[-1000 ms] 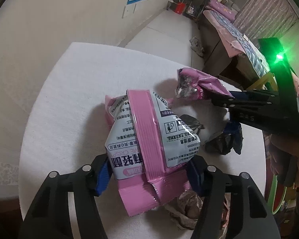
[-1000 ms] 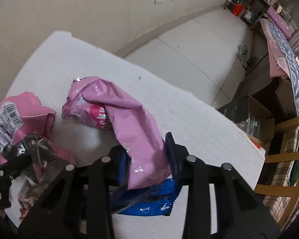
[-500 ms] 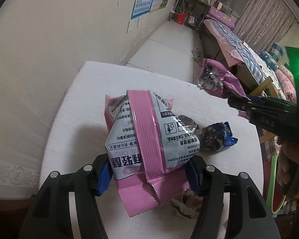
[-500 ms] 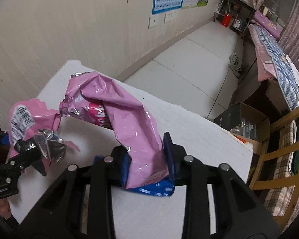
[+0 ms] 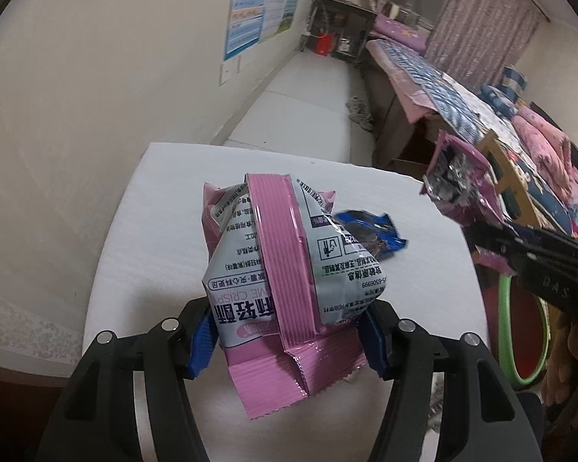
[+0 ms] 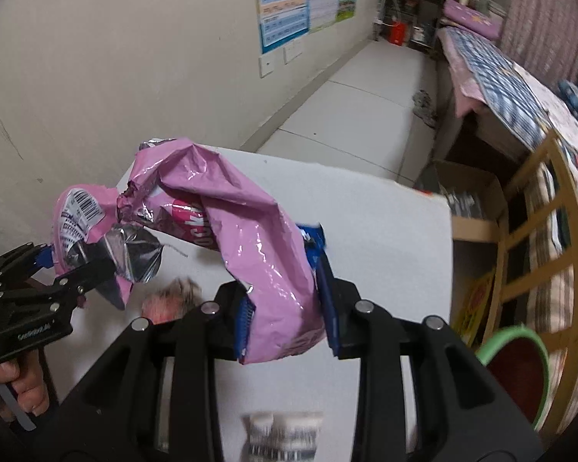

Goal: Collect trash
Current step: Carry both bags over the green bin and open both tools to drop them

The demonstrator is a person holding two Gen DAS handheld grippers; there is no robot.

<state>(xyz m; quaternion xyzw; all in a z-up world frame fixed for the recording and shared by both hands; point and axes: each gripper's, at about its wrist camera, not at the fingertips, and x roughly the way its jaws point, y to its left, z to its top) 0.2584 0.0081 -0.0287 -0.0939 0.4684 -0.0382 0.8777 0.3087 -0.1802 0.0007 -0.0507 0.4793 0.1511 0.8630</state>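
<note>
My left gripper (image 5: 289, 342) is shut on a pink and grey snack bag (image 5: 285, 269) and holds it above the white table (image 5: 165, 208). My right gripper (image 6: 287, 323) is shut on a crumpled pink wrapper (image 6: 246, 238), also lifted above the table. That wrapper shows in the left wrist view (image 5: 458, 177) at the right. The left gripper and its bag (image 6: 81, 219) show at the left of the right wrist view. A blue wrapper (image 5: 370, 235) lies on the table behind the grey bag, and it peeks out in the right wrist view (image 6: 312, 246).
A green-rimmed red bin (image 6: 516, 369) stands on the floor right of the table and also shows in the left wrist view (image 5: 524, 331). A crumpled brownish scrap (image 6: 173, 300) lies on the table. A cardboard box (image 6: 470, 200), a wooden chair (image 6: 551, 231) and a bed stand at the right.
Both grippers have risen with their bags. The right gripper has carried the pink wrapper up and to the right, uncovering the blue wrapper on the table.
</note>
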